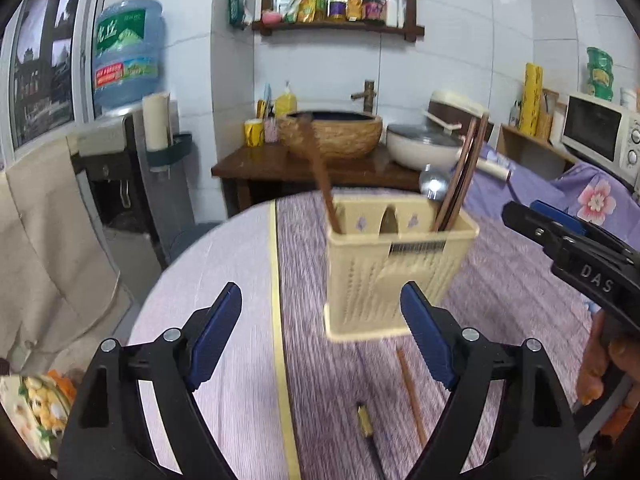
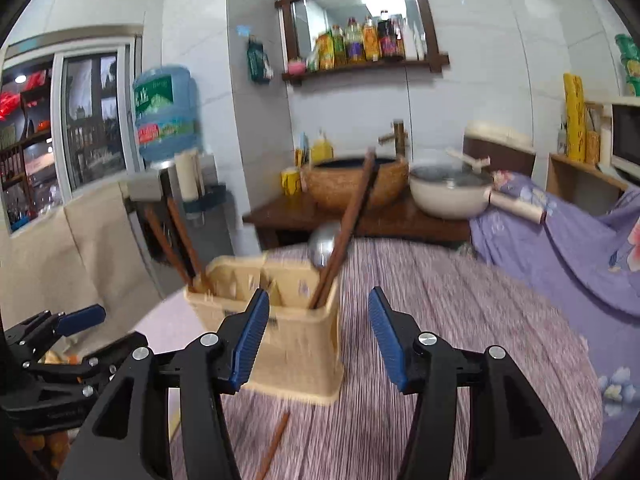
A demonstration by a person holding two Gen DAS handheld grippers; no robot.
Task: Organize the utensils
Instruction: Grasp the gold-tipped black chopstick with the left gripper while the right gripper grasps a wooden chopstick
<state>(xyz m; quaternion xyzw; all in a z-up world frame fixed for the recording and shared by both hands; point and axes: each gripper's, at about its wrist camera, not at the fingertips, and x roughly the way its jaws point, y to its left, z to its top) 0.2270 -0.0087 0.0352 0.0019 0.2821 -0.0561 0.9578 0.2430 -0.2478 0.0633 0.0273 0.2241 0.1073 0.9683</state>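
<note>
A beige plastic utensil holder (image 1: 396, 276) (image 2: 296, 344) stands upright on the striped purple tablecloth. It holds brown chopsticks (image 1: 326, 192) on its left side and more chopsticks (image 1: 460, 184) with a metal spoon (image 1: 434, 185) on its right. One loose chopstick (image 1: 412, 400) (image 2: 274, 446) and a dark utensil with a gold band (image 1: 366, 420) lie on the cloth in front of it. My left gripper (image 1: 320, 336) is open and empty, just short of the holder. My right gripper (image 2: 316, 340) is open and empty, close to the holder's right half; it also shows in the left wrist view (image 1: 576, 248).
The round table's edge (image 1: 180, 264) curves off to the left, with a cloth-covered chair (image 1: 52, 248) beside it. Behind stand a water dispenser (image 1: 128, 56), a wooden counter with a basin (image 1: 332, 132) and a pot (image 1: 424, 144), and a microwave (image 1: 600, 132) at far right.
</note>
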